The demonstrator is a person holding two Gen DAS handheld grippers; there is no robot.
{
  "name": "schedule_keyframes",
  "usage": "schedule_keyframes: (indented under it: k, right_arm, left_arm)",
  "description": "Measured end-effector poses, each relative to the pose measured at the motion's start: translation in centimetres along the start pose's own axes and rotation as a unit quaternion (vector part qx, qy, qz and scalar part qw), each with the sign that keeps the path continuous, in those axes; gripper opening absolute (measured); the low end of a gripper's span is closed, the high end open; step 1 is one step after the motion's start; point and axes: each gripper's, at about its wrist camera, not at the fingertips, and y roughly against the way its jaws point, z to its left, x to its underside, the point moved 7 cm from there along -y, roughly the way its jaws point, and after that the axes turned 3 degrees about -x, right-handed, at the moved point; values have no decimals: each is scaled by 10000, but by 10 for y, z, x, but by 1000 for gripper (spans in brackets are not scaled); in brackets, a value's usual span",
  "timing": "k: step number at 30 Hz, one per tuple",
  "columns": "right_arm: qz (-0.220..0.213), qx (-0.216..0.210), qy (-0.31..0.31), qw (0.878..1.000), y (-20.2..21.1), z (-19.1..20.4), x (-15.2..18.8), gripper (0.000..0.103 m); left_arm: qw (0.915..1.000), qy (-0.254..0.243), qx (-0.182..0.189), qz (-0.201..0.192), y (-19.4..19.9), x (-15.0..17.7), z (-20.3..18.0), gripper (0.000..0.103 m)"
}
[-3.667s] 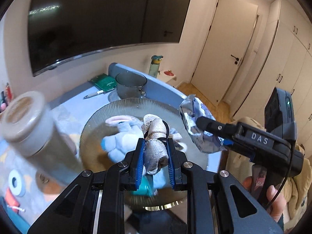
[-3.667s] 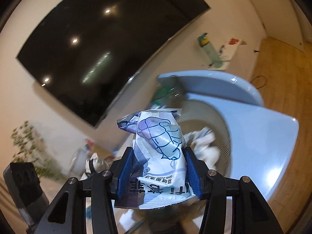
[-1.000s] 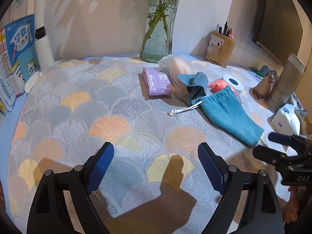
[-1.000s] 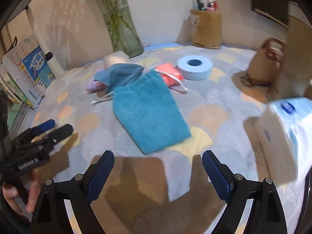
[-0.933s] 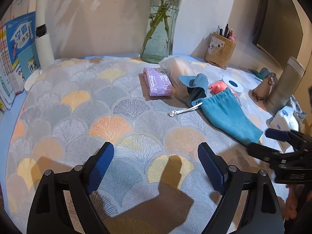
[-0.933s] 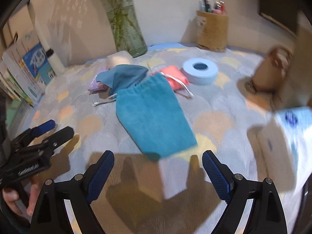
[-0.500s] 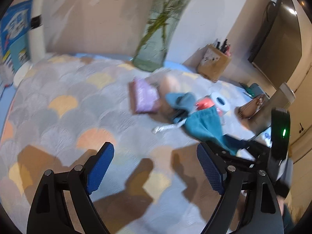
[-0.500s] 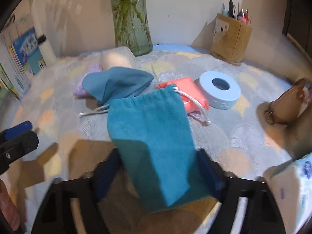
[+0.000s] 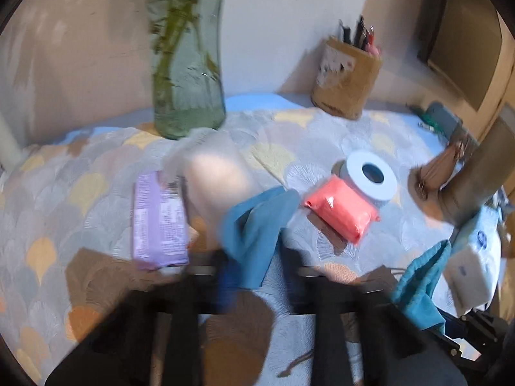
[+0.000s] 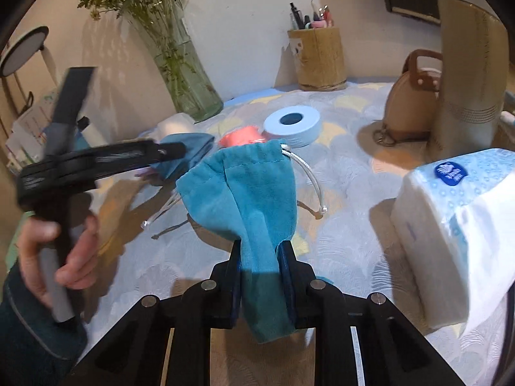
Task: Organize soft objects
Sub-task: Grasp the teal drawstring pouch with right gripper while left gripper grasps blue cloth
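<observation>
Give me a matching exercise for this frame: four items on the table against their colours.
Items:
1. drawstring pouch
2. flat wrapped packet
3. tape roll
4. small soft pack

Colours:
A. coral pink
B. teal
C. lilac
D. pale blue

Pairs: 1-B, 2-C, 3-D, 4-A
</observation>
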Motion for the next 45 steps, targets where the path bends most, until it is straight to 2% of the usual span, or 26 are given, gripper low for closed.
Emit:
schedule_keyframes:
  k: [4,8,11,14,17,19,21,22,24,26,27,29,31,32,34,39,40,41,42,43,44,45]
  right_arm:
    - [85,36,95,9999,-5,2,0,21]
    - [-65,-103,48,9999,2,3,0,21]
    - [-59,-106,-20,9999,3,2,1,21]
    - [-33,-26,-122,9999,3,-3,2,21]
    - [-24,18,-268,9996,12,-2,7,21]
    - [64,-145,-400,9991,17,0,14,23]
    - [292,-238,-444,9983,17,3,22,30]
    - [378,-234,-429,9981,17,4,25,33]
    - [371,-225,-401,9983,22,5,28,58]
    - [259,-243,-438,9984,28,4,27,67]
    - [248,-272,-468,9982,30,4,27,70]
    - [282,-336,-513,9977,31,4,27,72]
    - [270,-372,-523,9976,32,5,25,75]
    - [249,-377,-504,9977,32,6,24,80]
    - [231,-311,-422,9984,29,9,21,85]
    - [601,-100,-219,9979,1,13,23,87]
    - [539,6,-120,9985,0,14,23,87]
    - [505,89,-12,9987,-2,17,23,90]
    - [531,165,99,9984,-5,19,24,92]
    - [527,265,220,9980,-7,21,24,92]
    - [535,400,339,9972,-9,24,25,92]
    - [555,553,440,9960,-12,24,25,90]
  left_arm:
    - [9990,-197,290,-287,28,9,-9,6]
    - [9958,18,841,-373,70,25,-6,6]
    - [9954,147,888,-341,93,48,4,6]
    - [9954,246,911,-144,98,73,12,6]
    - [9972,174,676,266,89,103,19,7]
    - [9967,218,644,447,84,116,23,13]
    - [9980,97,480,404,88,124,28,30]
    - [9986,43,369,380,89,125,30,30]
    - [9992,-67,109,388,91,128,38,42]
    - [9994,-62,37,341,92,126,46,51]
    - [9995,-46,35,323,93,124,49,61]
    - [9997,9,101,225,95,115,54,76]
    - [9996,47,229,137,95,106,54,84]
    - [9994,46,317,151,92,102,51,87]
    - [9988,-85,415,228,79,96,41,87]
    - [9976,-389,444,369,53,98,19,82]
    - [9979,-433,385,297,51,98,18,80]
    - [9980,-511,311,208,52,99,16,71]
    - [9977,-594,280,154,52,100,14,55]
    - [9975,-659,225,76,53,101,12,47]
    - [9973,-709,207,38,53,101,10,29]
    - [9967,-784,206,-4,54,101,7,17]
